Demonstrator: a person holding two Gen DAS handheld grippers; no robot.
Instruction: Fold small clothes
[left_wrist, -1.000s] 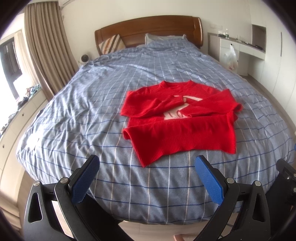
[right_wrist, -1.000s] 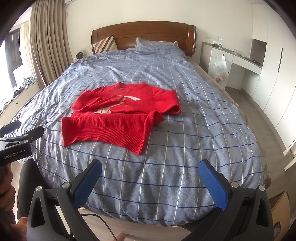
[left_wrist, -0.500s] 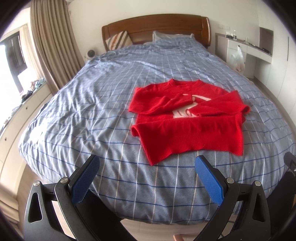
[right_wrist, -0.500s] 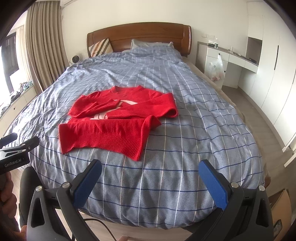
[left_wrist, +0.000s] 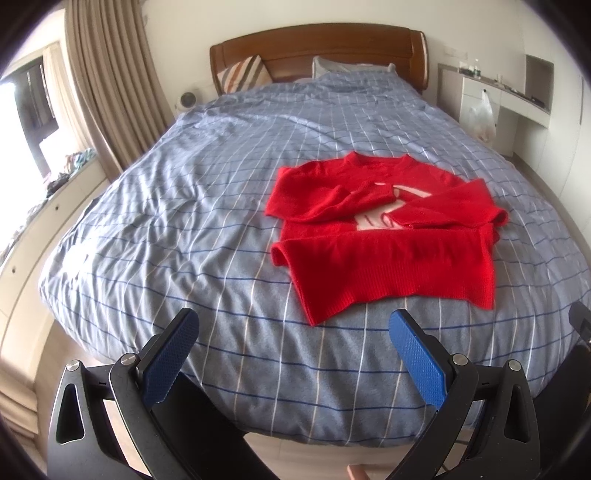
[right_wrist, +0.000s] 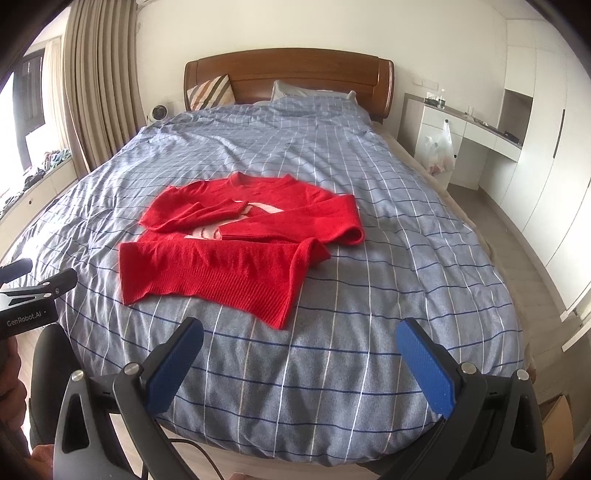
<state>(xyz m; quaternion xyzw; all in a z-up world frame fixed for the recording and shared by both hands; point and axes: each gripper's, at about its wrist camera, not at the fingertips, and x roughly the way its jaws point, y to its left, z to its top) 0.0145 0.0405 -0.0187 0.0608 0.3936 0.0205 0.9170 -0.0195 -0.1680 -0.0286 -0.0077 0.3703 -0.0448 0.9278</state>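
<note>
A small red sweater (left_wrist: 384, 232) lies flat on the blue checked bed cover, both sleeves folded in across a white chest print; it also shows in the right wrist view (right_wrist: 236, 243). My left gripper (left_wrist: 291, 328) is open and empty, held off the foot of the bed, short of the sweater's near-left hem corner. My right gripper (right_wrist: 301, 338) is open and empty, also at the foot of the bed, short of the near-right hem corner. The left gripper's body shows at the left edge of the right wrist view (right_wrist: 26, 306).
The bed (right_wrist: 388, 295) has a wooden headboard (right_wrist: 291, 77) and pillows (right_wrist: 210, 92). Curtains (left_wrist: 110, 85) and a window ledge stand to the left. A white desk (right_wrist: 469, 136) with a hanging plastic bag (right_wrist: 439, 147) stands to the right. A small fan (right_wrist: 159, 112) sits beside the headboard.
Both grippers have shifted slightly: the left view has panned left, so the sweater sits further right in it. The sweater has not moved. Both grippers remain open.
</note>
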